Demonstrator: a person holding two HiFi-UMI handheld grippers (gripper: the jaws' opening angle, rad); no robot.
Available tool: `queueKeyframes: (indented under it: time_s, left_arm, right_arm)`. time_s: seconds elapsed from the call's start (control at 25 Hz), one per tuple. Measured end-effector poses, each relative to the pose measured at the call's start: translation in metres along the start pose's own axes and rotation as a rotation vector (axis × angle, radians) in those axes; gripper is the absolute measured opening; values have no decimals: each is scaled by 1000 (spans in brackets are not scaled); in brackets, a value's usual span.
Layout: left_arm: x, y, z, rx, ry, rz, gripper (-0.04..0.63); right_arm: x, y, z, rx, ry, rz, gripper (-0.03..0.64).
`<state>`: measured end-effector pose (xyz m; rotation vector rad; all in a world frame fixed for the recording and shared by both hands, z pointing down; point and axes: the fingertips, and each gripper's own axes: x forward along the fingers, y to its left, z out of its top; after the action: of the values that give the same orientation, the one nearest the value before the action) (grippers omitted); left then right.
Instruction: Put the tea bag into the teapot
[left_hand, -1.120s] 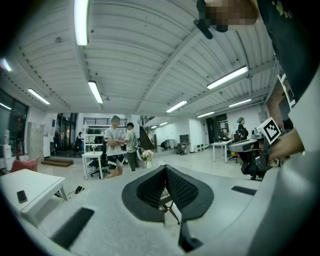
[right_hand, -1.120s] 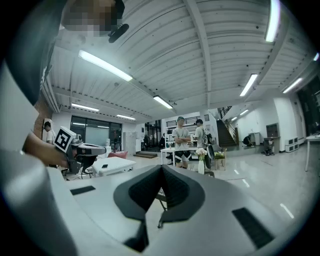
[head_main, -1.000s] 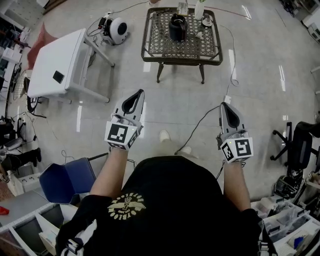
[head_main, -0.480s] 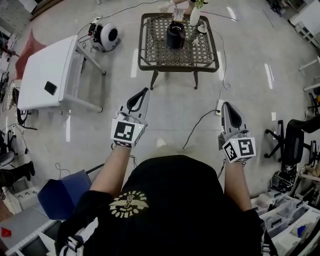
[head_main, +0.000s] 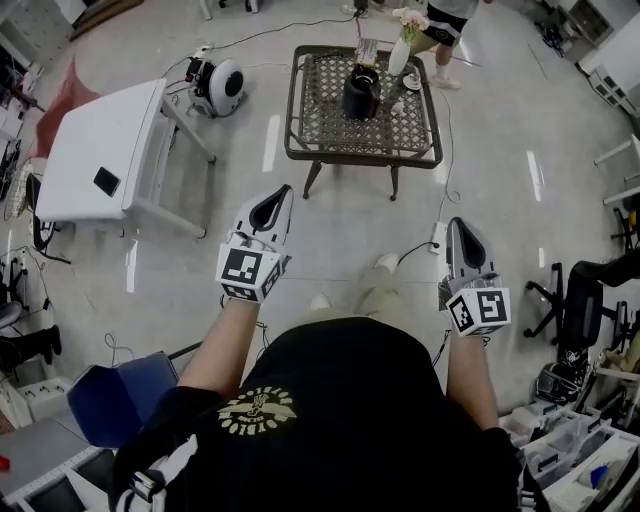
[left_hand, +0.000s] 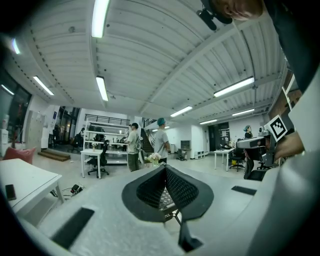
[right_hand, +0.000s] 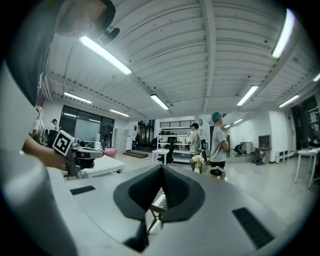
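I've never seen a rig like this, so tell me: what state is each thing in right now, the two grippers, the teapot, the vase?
Left gripper: shut, nothing held.
Right gripper: shut, nothing held.
Teapot: upright on the metal table, untouched.
Vase: upright, holding flowers.

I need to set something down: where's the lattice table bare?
Dark metal lattice table: bare left half and near strip in the head view, bordered by the black teapot. Crowded far right corner: white flower vase, small white cup.
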<state>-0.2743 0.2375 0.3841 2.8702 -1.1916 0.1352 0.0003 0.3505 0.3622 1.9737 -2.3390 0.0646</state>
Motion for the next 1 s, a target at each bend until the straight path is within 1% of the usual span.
queueKeyframes:
  time_s: [0.12, 0.36, 0.56, 1.0]
  left_arm:
    - [3, 5, 0, -2, 6, 13, -3]
    - [12, 9, 4, 30, 10, 37, -3]
    - [28, 7, -11, 45, 62, 14, -3]
    - [94, 33, -21, 11, 81, 36, -3]
  right_arm:
    - [4, -8, -3, 8, 0, -5, 6]
    - [21, -22, -12, 48, -10, 6, 6]
    - [41, -34, -27, 85, 3, 8, 6]
    - [99, -59, -36, 88, 38, 56, 6]
